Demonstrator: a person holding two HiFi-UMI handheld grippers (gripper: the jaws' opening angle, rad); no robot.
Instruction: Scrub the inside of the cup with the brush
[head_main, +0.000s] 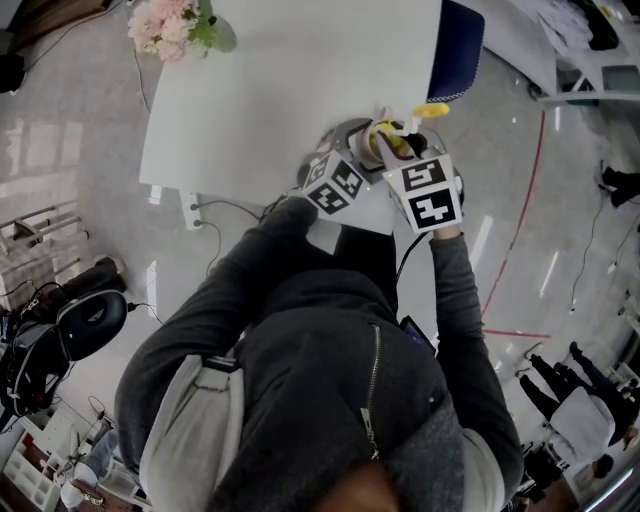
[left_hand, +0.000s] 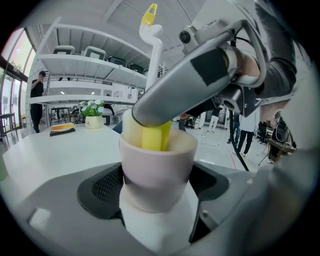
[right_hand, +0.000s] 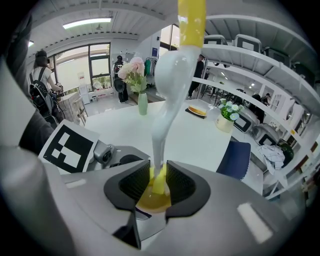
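A pale cup (left_hand: 157, 167) stands upright between the jaws of my left gripper (left_hand: 156, 187), which is shut on its lower body. A brush with a white handle (right_hand: 167, 85) and a yellow sponge head (left_hand: 152, 136) reaches down into the cup. My right gripper (right_hand: 159, 181) is shut on the brush just above the sponge. From the head view, both grippers meet at the table's near edge, the left gripper (head_main: 352, 160) beside the right gripper (head_main: 398, 152), with the yellow sponge (head_main: 392, 140) between them. In the right gripper view the cup is mostly hidden by the jaws.
A white table (head_main: 290, 80) spreads beyond the grippers. A vase of pink flowers (head_main: 175, 25) stands at its far left corner and a blue chair (head_main: 455, 50) at its right side. Shelving and people are in the background of the room.
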